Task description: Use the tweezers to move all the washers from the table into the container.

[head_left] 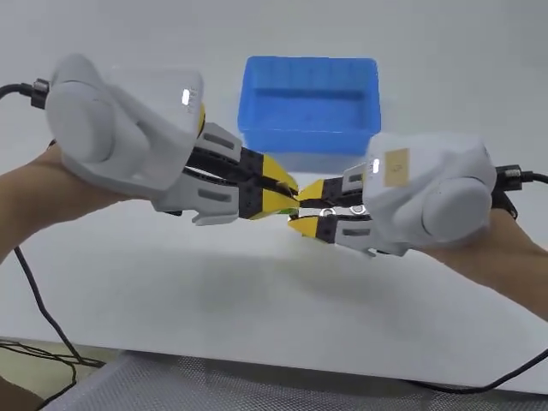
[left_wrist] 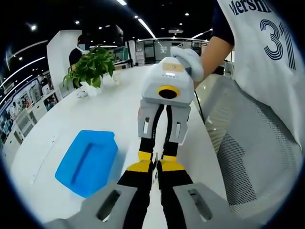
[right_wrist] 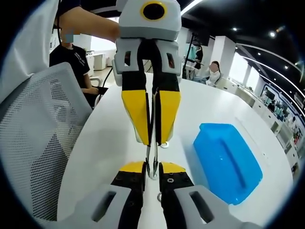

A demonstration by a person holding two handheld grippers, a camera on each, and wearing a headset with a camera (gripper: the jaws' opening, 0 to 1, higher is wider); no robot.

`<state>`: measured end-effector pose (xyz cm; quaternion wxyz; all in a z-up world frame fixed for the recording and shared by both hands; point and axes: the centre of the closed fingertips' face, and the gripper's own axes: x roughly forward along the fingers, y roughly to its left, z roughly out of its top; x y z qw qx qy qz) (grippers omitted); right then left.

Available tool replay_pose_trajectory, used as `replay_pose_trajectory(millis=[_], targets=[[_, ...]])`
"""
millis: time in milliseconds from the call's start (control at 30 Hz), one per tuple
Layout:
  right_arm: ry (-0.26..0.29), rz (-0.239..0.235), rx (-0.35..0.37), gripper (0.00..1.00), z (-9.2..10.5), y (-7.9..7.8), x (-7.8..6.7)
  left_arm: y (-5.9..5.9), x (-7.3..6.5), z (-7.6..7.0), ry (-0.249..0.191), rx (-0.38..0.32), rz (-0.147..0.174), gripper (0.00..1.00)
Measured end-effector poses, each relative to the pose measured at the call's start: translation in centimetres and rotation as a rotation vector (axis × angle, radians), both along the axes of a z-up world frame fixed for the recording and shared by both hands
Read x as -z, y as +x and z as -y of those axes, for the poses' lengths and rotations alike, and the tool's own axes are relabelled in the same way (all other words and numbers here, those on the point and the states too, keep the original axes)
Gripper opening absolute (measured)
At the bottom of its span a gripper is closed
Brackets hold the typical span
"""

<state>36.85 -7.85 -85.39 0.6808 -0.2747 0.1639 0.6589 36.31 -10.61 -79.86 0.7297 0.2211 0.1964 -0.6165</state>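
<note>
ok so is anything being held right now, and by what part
The left gripper clamps the tweezers along their middle. One end sits between the right gripper's jaws, but I cannot tell whether it is gripped.

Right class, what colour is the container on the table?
The container is blue, clearest in the head view.

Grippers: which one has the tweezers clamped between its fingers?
The left gripper: the tweezers lie clamped between its yellow fingers, while just their far end reaches the right gripper.
</note>
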Motion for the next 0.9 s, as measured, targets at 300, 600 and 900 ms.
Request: replay_pose_trajectory(millis=[300, 600, 900], targets=[[-0.005, -0.016, 0.002, 0.12, -0.31, 0.2, 0.49, 0.33, 0.44, -0.08, 0.0, -0.006, -0.007, 0.08], [-0.009, -0.02, 0.007, 0.12, -0.15, 0.26, 0.67, 0.49, 0.46, -0.07, -0.009, -0.009, -0.015, 0.08], [-0.02, -0.02, 0.014, 0.12, 0.14, 0.31, 0.91, 0.46, 0.48, 0.08, -0.012, 0.0, -0.014, 0.08]])
